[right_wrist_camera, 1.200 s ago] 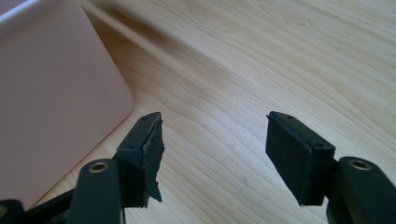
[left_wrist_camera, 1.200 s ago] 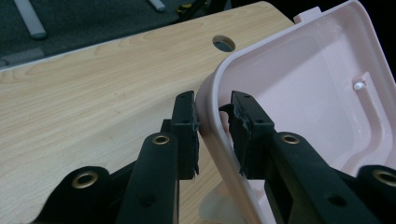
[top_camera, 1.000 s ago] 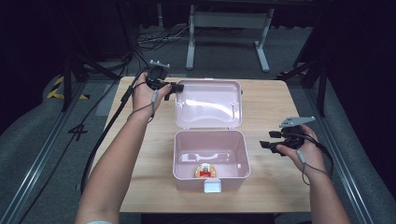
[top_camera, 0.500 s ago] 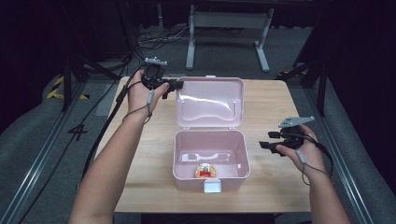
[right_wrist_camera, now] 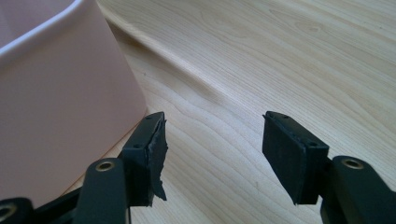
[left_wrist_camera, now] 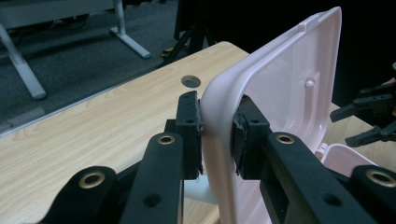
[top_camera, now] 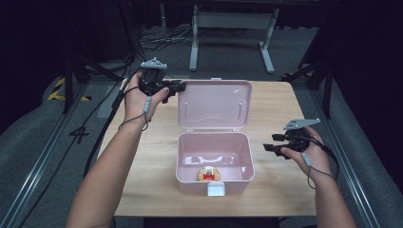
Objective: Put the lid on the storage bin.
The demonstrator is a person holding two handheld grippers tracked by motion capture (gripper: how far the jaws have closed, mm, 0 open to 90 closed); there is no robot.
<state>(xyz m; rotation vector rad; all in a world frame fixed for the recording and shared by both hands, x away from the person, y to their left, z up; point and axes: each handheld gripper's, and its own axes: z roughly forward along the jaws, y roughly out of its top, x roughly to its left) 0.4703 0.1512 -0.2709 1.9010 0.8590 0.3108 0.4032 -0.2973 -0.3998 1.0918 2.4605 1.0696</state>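
While the lid stands open:
Left gripper (left_wrist_camera: 217, 135): clamps lid (left_wrist_camera: 280, 88) corner; swing slowly shut.
Right gripper (right_wrist_camera: 212, 158): jaws apart beside box (right_wrist_camera: 60, 93); stay clear.

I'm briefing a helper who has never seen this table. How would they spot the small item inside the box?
On the wooden table sits an open pink box, lid raised. Inside, against the front wall above the white latch, lies a small round toy. It is yellow and red, the box's sole colourful content.
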